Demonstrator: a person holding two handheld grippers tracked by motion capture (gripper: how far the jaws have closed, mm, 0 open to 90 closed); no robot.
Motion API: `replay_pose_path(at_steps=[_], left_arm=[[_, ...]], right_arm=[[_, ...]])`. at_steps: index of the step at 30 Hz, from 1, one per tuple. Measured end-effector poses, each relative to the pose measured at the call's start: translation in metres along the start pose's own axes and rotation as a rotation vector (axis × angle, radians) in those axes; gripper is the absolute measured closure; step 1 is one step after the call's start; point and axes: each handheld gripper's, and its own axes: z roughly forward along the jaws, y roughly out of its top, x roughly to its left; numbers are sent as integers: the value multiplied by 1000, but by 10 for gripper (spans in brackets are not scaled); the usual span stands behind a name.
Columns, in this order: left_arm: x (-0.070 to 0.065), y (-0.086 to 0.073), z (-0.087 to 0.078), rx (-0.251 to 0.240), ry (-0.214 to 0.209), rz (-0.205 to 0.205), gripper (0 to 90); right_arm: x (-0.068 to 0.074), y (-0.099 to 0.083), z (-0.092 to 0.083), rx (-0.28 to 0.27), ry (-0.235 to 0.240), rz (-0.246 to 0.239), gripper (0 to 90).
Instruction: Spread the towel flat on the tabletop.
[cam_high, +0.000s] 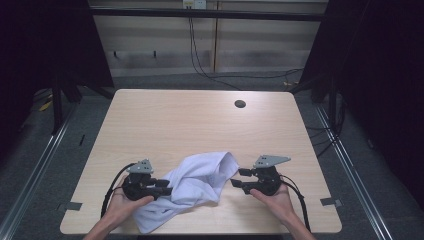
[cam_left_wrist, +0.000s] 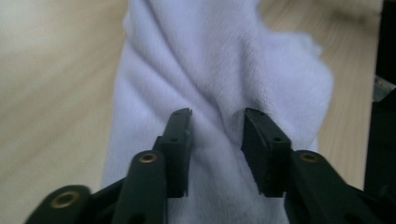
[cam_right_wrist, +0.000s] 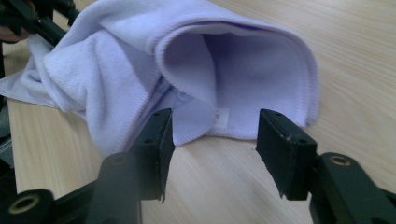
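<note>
Where it bunches, the towel (cam_high: 197, 185) hides its folds.

White cloth (cam_high: 197, 182) (soft, fleecy) on matt pale wood-grain table (cam_high: 175, 120).

Items I log from my remote seat: one light wood tabletop (cam_high: 200, 120), rounded corners, centre frame; one round dark cable hole (cam_high: 240, 104), upper right of the board; black cables (cam_high: 200, 65) hanging at top centre; grey tape pieces (cam_high: 331, 202) at both lower corners.
</note>
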Motion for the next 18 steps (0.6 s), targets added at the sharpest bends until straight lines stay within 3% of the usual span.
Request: replay_pose_path(at_steps=[2, 3, 5, 6, 10, 13, 14, 16, 18], left_arm=[[2, 14, -4, -55, 13, -3, 569], [2, 14, -4, -55, 13, -3, 565], [1, 35, 4, -83, 21, 8, 554], [0, 42, 9, -83, 11, 15, 551], [-6, 62, 38, -63, -16, 60, 503], [-6, 68, 51, -51, -25, 71, 472], [-5, 69, 64, -22, -17, 77, 476], [-4, 68, 69, -12, -22, 73, 548], [-3, 63, 76, -20, -32, 75, 703]], right_arm=[[5, 5, 6, -2, 24, -17, 494], [7, 8, 9, -1, 32, -23, 502], [9, 15, 16, 1, 47, -42, 583], [9, 19, 19, 7, 54, -50, 624], [3, 32, 32, 27, 82, -44, 644], [2, 31, 41, 27, 105, -43, 683], [3, 30, 44, 38, 103, -49, 692], [6, 29, 47, 54, 92, -56, 710], [3, 28, 49, 47, 92, -26, 711]])
